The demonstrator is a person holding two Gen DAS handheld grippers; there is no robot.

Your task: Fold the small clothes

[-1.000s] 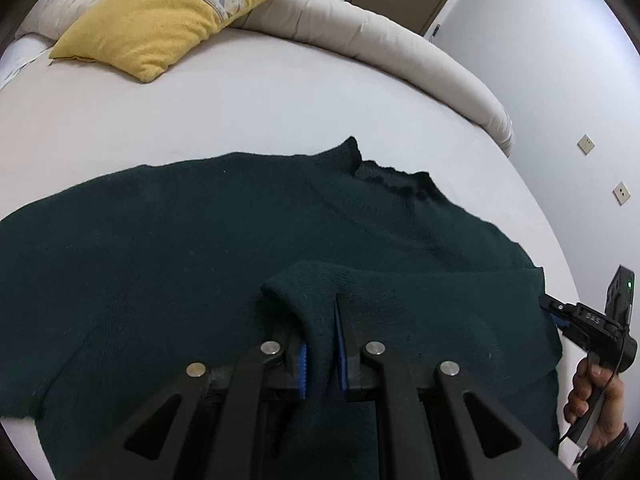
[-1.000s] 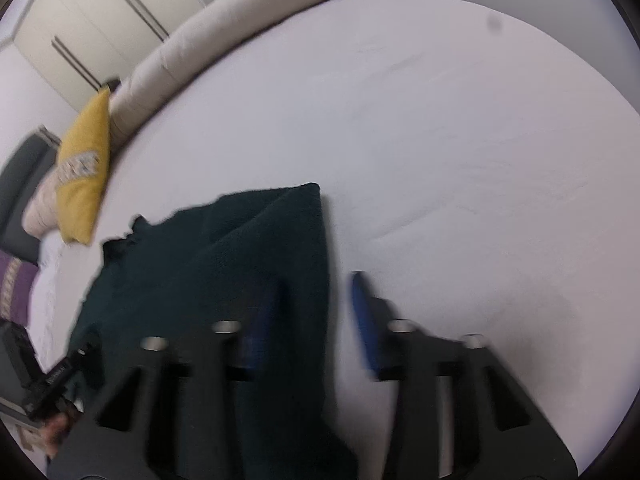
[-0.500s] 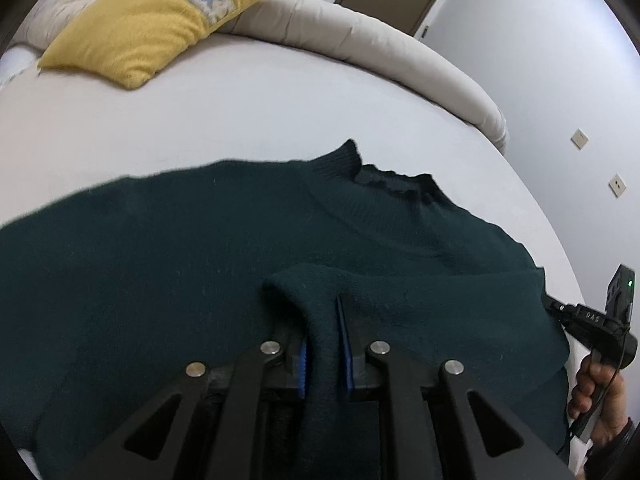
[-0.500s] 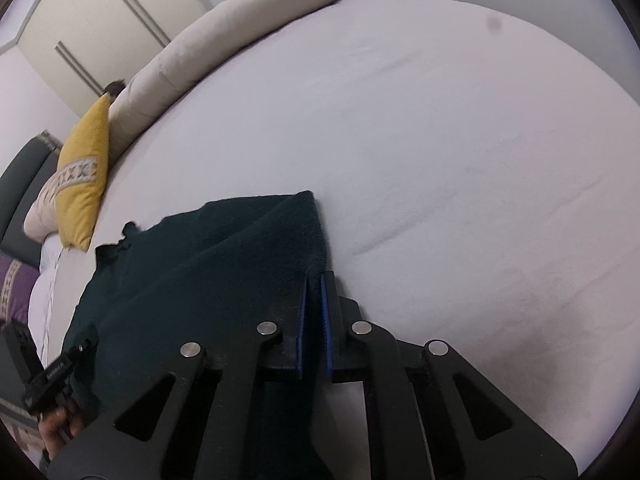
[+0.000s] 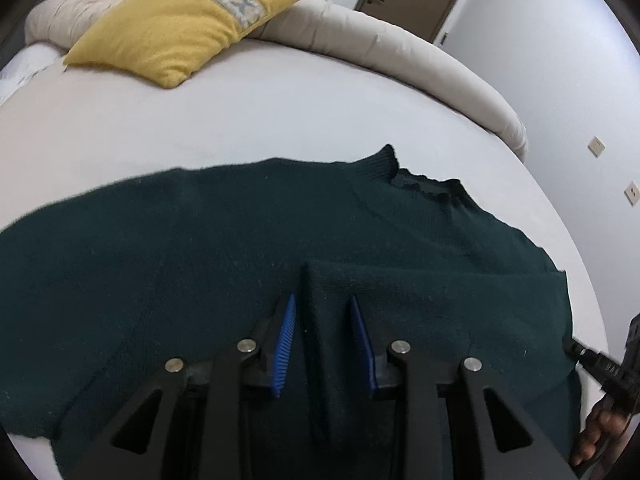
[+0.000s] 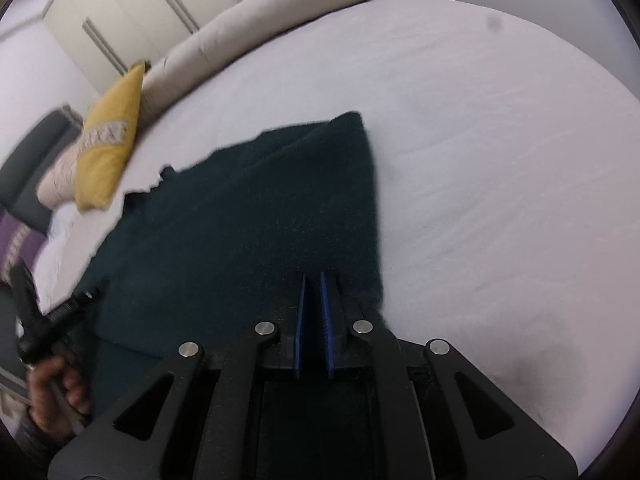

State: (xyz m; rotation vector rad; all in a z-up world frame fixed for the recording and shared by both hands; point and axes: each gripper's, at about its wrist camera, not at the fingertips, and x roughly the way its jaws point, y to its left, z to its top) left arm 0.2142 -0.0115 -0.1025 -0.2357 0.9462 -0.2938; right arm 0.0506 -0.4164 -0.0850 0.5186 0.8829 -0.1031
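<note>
A dark green knit sweater (image 5: 200, 248) lies spread on the white bed, collar (image 5: 424, 178) toward the far side. One sleeve is folded across its body. My left gripper (image 5: 322, 304) stands open over that folded sleeve, its blue pads apart with the sleeve's end lying between them. In the right wrist view the sweater (image 6: 248, 232) fills the middle. My right gripper (image 6: 312, 280) is shut on the sweater's edge near its right side. The other hand-held gripper shows at the right edge of the left wrist view (image 5: 612, 368).
A yellow cushion (image 5: 188, 20) lies at the far left of the round bed (image 5: 240, 112), against a long beige bolster (image 5: 392, 52). White wardrobe doors (image 6: 132, 12) stand behind. A purple cushion (image 6: 16, 240) sits at the left edge.
My left gripper has opened and let go of the folded sleeve, which now lies on the sweater. My right gripper closed on the sweater's edge and stays shut there.
</note>
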